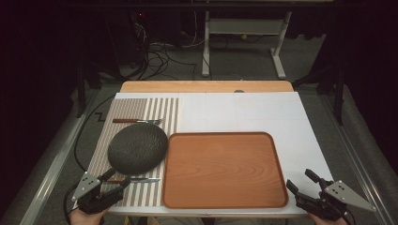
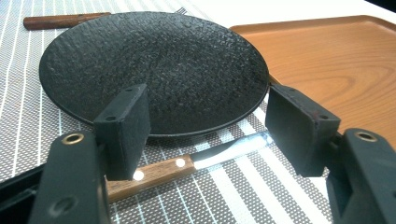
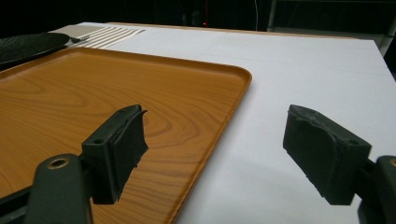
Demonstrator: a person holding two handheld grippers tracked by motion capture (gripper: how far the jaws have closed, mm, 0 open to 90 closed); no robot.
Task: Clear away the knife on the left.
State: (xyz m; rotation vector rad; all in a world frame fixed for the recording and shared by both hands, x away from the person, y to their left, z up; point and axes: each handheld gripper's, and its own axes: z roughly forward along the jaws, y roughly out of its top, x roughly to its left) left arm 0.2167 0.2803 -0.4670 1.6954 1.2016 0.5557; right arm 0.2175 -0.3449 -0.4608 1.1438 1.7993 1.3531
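While both tongs gape empty, the knife (image 1: 133,180) lies crosswise, blade toward the tray (image 1: 224,168).

Left gripper (image 1: 114,180) and right gripper (image 1: 301,182): black bodies topped by grey three-cornered plates, brass-ringed screw holes, rectangular black pads (image 2: 125,128), the right gripper's frayed at the edges.

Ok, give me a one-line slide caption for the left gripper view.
Open left gripper poised over a wooden-handled knife beside a dark textured plate on a striped placemat.
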